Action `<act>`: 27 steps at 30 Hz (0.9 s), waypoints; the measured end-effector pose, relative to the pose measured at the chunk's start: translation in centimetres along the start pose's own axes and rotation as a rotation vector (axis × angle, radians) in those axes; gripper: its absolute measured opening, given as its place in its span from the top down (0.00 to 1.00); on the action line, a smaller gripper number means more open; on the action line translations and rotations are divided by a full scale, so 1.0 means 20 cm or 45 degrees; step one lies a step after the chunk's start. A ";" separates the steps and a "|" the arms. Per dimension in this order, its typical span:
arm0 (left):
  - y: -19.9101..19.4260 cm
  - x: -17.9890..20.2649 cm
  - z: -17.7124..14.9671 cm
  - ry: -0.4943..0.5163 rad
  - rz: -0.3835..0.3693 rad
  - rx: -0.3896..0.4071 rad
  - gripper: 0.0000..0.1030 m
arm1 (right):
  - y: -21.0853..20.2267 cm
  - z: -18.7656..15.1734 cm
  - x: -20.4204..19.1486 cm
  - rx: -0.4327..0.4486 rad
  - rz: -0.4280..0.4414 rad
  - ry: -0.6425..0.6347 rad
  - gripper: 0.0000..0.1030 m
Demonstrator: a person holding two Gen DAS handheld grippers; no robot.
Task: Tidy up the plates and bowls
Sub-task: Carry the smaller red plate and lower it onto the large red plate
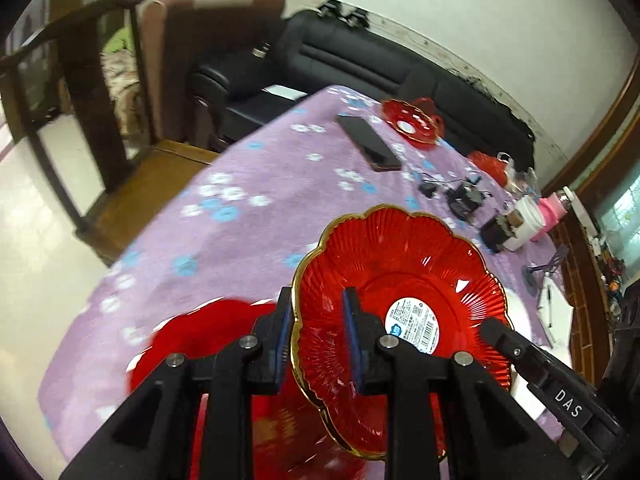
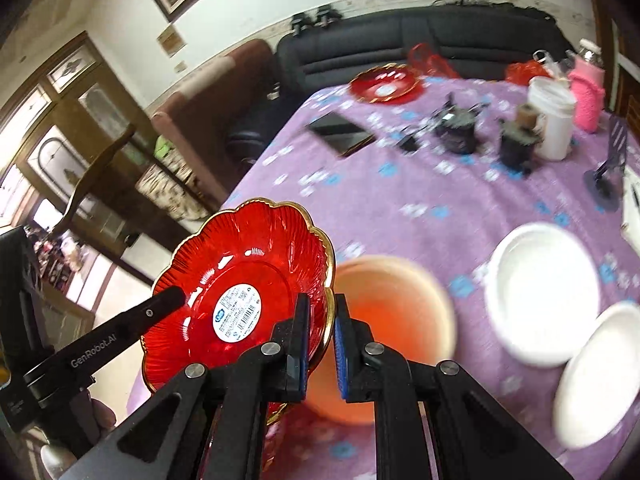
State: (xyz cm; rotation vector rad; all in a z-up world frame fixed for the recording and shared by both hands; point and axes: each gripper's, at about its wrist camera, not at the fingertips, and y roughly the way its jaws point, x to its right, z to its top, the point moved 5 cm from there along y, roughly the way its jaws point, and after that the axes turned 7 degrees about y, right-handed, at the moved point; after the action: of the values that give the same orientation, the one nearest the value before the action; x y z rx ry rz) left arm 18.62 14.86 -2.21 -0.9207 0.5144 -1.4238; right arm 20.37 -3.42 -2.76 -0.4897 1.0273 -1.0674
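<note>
A red scalloped glass plate with a gold rim and a white sticker (image 1: 404, 292) (image 2: 240, 280) is held above the purple tablecloth. My left gripper (image 1: 318, 340) is shut on its left rim. My right gripper (image 2: 322, 344) is shut on its right rim; its finger shows in the left wrist view (image 1: 520, 352). Another red plate (image 1: 208, 360) lies below on the cloth, blurred. A third red plate (image 1: 412, 122) (image 2: 384, 82) sits at the far edge. An orange bowl (image 2: 396, 320) and two white bowls (image 2: 544, 288) (image 2: 600, 372) stand to the right.
A dark phone (image 1: 368, 142) (image 2: 340, 132) lies mid-table. Small black gadgets (image 2: 460, 128), a white cup (image 2: 554, 120), a pink bottle (image 2: 586, 92) and a phone stand (image 2: 612, 160) crowd the far right. A black sofa (image 1: 360, 64) and wooden chair (image 1: 68, 60) stand beyond the table.
</note>
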 end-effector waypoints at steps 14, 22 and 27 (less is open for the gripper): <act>-0.03 -0.40 -0.38 -0.118 0.146 -0.034 0.78 | 0.24 -0.47 -0.19 -0.165 0.021 -0.072 0.87; 0.02 -0.45 -0.46 -0.155 0.169 -0.060 0.77 | 0.35 -0.56 -0.16 -0.222 -0.003 -0.055 0.86; 0.02 -0.44 -0.47 -0.129 0.192 -0.050 0.64 | 0.36 -0.56 -0.18 -0.206 -0.016 -0.067 0.86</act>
State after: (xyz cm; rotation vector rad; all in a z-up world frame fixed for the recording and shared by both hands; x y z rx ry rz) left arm 10.34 21.22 -9.78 -0.9598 0.5265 -1.2283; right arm 13.56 4.36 -11.92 -0.6526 1.0702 -0.9816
